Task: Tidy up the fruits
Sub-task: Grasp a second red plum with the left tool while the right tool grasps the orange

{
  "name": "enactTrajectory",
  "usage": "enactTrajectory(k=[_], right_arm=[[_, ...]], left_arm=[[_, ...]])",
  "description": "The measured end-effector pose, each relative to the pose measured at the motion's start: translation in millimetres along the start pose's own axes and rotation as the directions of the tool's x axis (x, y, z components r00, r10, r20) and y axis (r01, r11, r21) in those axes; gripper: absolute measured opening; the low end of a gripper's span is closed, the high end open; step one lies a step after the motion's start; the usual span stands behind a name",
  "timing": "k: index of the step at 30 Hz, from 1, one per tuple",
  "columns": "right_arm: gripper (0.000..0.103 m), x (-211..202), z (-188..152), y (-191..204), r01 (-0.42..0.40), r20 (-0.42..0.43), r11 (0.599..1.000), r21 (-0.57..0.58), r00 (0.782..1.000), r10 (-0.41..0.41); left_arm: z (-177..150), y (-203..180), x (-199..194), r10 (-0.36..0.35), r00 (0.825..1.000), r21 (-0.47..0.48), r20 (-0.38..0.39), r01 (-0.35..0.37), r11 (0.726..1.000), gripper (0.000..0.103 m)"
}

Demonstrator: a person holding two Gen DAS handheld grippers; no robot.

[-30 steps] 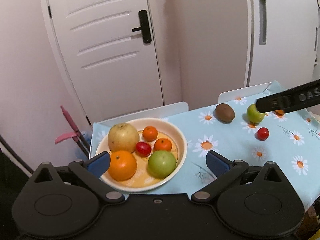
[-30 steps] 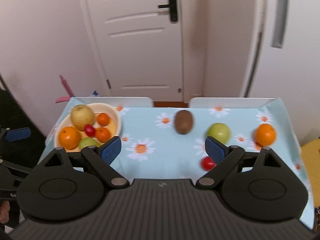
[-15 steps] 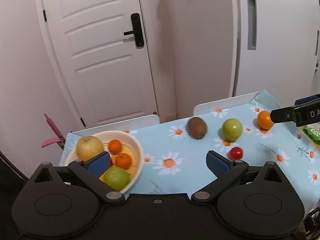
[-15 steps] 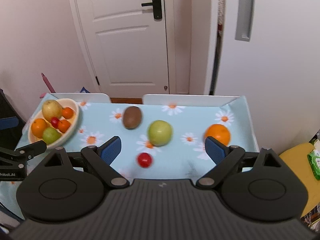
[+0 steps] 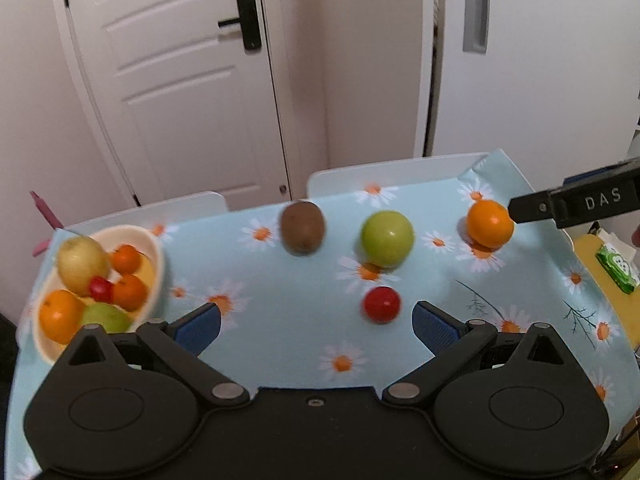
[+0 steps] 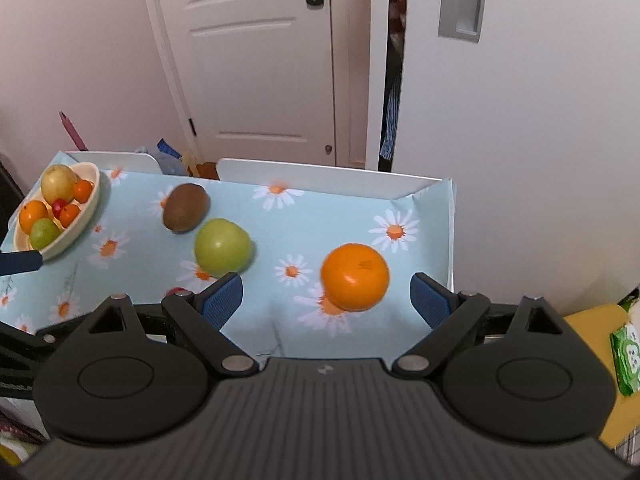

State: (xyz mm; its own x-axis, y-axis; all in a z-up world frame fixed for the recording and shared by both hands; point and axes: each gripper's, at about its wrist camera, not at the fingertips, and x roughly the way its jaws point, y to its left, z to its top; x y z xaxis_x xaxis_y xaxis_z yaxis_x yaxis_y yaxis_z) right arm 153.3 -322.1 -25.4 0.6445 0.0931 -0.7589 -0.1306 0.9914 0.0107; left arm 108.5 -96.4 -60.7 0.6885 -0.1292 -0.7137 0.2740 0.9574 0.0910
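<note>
A cream bowl (image 5: 158,264) at the table's left holds a yellow pear, oranges, a small red fruit and a green apple; it also shows in the right wrist view (image 6: 86,220). Loose on the daisy tablecloth lie a kiwi (image 5: 302,227), a green apple (image 5: 387,238), a small red fruit (image 5: 382,304) and an orange (image 5: 490,224). My left gripper (image 5: 316,322) is open and empty above the table's near edge. My right gripper (image 6: 326,298) is open and empty, with the orange (image 6: 355,276) just ahead between its fingers, the apple (image 6: 222,246) and kiwi (image 6: 186,207) farther left.
White chair backs (image 5: 384,172) stand behind the table, with a white door (image 5: 180,80) and wall beyond. A yellow stool with a green packet (image 6: 626,350) stands to the right of the table. The right gripper's finger (image 5: 576,204) reaches in beside the orange.
Both grippers have swung to the right: the bowl has slid to the left edge of both views. The right gripper has come close to the orange, which now sits between its fingers.
</note>
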Motion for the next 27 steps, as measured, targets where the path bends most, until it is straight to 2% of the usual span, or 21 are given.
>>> enactTrajectory(k=[4, 9, 13, 18, 22, 23, 25, 27], right_arm=[[0.103, 21.2, 1.2, -15.6, -0.034, -0.017, 0.999, -0.035, 0.999, 0.033], [0.103, 42.8, -0.5, -26.6, -0.065, -0.031, 0.994, -0.085, 0.998, 0.062], [0.103, 56.8, -2.2, -28.5, -0.077, -0.039, 0.989, -0.127, 0.997, 0.073], [0.103, 68.9, -1.7, -30.5, -0.098, -0.049, 0.986, -0.136, 0.995, 0.092], [0.102, 75.0, -1.1, -33.1, -0.103, -0.053, 0.986, -0.135, 0.994, 0.096], [0.102, 76.1, -1.1, -34.1, -0.105, -0.057, 0.986, -0.133, 0.994, 0.098], [0.1, 78.1, -0.9, -35.5, -0.107, -0.061, 0.985, -0.134, 0.993, 0.1], [0.1, 80.4, -1.0, -36.2, -0.108, -0.063, 0.985, -0.135, 0.993, 0.1]], left_arm=[[2.2, -18.6, 26.7, 0.006, 0.999, -0.012, -0.033, -0.006, 1.0, 0.103], [2.6, -35.0, 59.9, 0.012, 0.998, -0.021, -0.068, -0.014, 1.0, 0.092], [0.6, -39.6, 79.8, 0.018, 0.995, -0.026, -0.094, -0.02, 0.999, 0.075], [-1.0, -47.2, 91.8, 0.019, 0.994, -0.001, -0.108, -0.02, 1.0, 0.071], [-0.6, -51.3, 96.8, -0.001, 0.995, 0.011, -0.104, 0.003, 1.0, 0.058], [-0.1, -51.3, 97.1, -0.017, 0.995, 0.007, -0.1, 0.018, 1.0, 0.047], [1.6, -51.5, 97.0, -0.035, 0.994, 0.003, -0.103, 0.035, 0.999, 0.038], [2.6, -53.7, 96.7, -0.029, 0.994, 0.02, -0.107, 0.031, 0.999, 0.038]])
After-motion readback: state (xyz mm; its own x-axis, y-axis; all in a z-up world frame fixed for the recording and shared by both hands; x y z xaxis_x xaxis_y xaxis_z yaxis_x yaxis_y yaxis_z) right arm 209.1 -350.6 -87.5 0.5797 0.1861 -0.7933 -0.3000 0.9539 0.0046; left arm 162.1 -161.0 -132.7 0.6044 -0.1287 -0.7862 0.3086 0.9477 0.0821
